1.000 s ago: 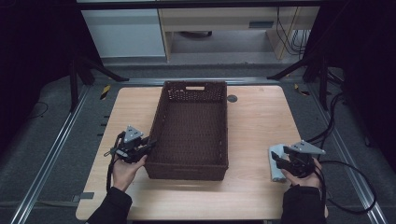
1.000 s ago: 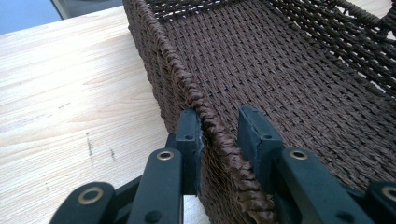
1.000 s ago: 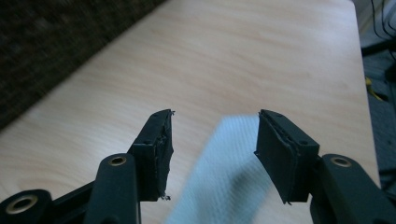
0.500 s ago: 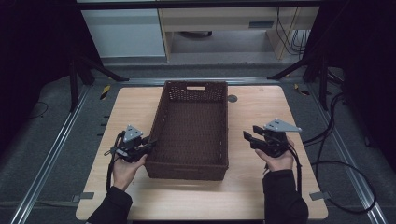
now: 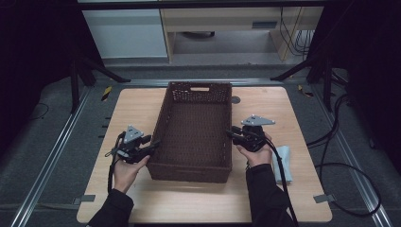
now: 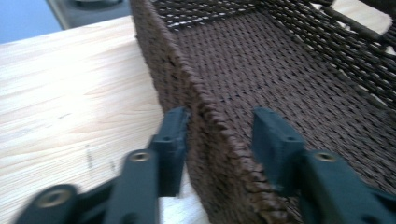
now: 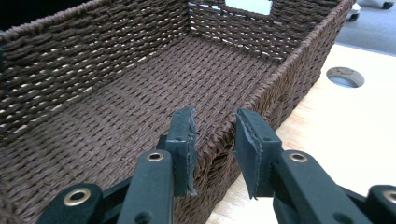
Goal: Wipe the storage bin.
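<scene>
A long brown woven basket (image 5: pixel 196 127) lies empty in the middle of the wooden table (image 5: pixel 137 106). My left gripper (image 5: pixel 155 144) is at the basket's left wall near the front. In the left gripper view it (image 6: pixel 219 135) is open and straddles that wall (image 6: pixel 205 140): the outer jaw touches it, the inner jaw stands off inside. My right gripper (image 5: pixel 231 134) is at the right wall. Seen in the right gripper view, its (image 7: pixel 215 135) jaws sit narrowly on both sides of the rim (image 7: pixel 261 88), and both pads touch the weave.
A folded light blue cloth (image 5: pixel 284 163) lies on the table behind my right hand. A round cable hole (image 5: pixel 235 100) sits just right of the basket's far end. Cables trail off the table's right side, and metal rails run along both sides.
My right gripper rose from the cloth at the table's right and moved left onto the basket's right wall. My left gripper stayed at the left wall.
</scene>
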Demonstrator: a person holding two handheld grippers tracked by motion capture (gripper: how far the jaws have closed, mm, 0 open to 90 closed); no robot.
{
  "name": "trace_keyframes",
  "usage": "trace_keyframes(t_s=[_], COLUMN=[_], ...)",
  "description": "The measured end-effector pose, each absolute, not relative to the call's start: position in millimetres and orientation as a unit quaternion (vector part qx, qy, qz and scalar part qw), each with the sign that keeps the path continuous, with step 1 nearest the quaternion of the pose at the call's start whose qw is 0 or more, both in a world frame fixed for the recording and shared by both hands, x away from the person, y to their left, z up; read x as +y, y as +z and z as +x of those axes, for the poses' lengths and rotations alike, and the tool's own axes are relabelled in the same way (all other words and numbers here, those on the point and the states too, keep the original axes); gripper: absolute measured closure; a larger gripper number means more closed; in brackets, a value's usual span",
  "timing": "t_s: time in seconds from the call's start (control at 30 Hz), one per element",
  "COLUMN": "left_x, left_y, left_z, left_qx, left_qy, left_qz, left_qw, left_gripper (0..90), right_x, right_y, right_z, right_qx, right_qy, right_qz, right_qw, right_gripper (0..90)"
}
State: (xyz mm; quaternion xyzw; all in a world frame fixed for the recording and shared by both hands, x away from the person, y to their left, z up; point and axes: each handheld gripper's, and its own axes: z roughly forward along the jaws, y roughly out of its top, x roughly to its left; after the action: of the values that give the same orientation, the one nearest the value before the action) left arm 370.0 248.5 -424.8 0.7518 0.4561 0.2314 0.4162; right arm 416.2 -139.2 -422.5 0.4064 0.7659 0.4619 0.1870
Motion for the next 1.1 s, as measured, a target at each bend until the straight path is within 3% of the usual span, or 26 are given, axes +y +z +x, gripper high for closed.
trace_keyframes(t_s=[0.17, 0.37, 0.43, 0.63, 0.8, 0.97, 1.1], left_x=[253, 255, 256, 258, 263, 266, 268], left_y=[-419, -419, -418, -418, -419, -415, -417], left_z=[358, 345, 346, 353, 361, 350, 345], left_qx=[0.454, 0.449, 0.451, 0.453, 0.459, 0.454, 0.456], left_qy=[0.232, 0.222, 0.223, 0.232, 0.236, 0.242, 0.237], left_qz=[0.748, 0.754, 0.755, 0.753, 0.746, 0.744, 0.748], left_qw=[0.425, 0.426, 0.421, 0.417, 0.421, 0.425, 0.419], left_gripper=[47.6, 68.9, 70.8, 73.4, 75.2, 67.1, 72.9], right_x=[-136, -135, -136, -139, -135, -131, -129], right_y=[-420, -420, -420, -413, -421, -425, -422], right_z=[412, 401, 399, 408, 425, 424, 419], right_qx=[0.771, 0.767, 0.766, 0.756, 0.75, 0.749, 0.755], right_qy=[0.447, 0.453, 0.457, 0.462, 0.458, 0.454, 0.442], right_qz=[0.411, 0.414, 0.417, 0.42, 0.431, 0.436, 0.437], right_qw=[0.191, 0.187, 0.178, 0.197, 0.206, 0.206, 0.209], right_gripper=[70.0, 69.3, 68.5, 58.2, 61.2, 64.0, 63.8])
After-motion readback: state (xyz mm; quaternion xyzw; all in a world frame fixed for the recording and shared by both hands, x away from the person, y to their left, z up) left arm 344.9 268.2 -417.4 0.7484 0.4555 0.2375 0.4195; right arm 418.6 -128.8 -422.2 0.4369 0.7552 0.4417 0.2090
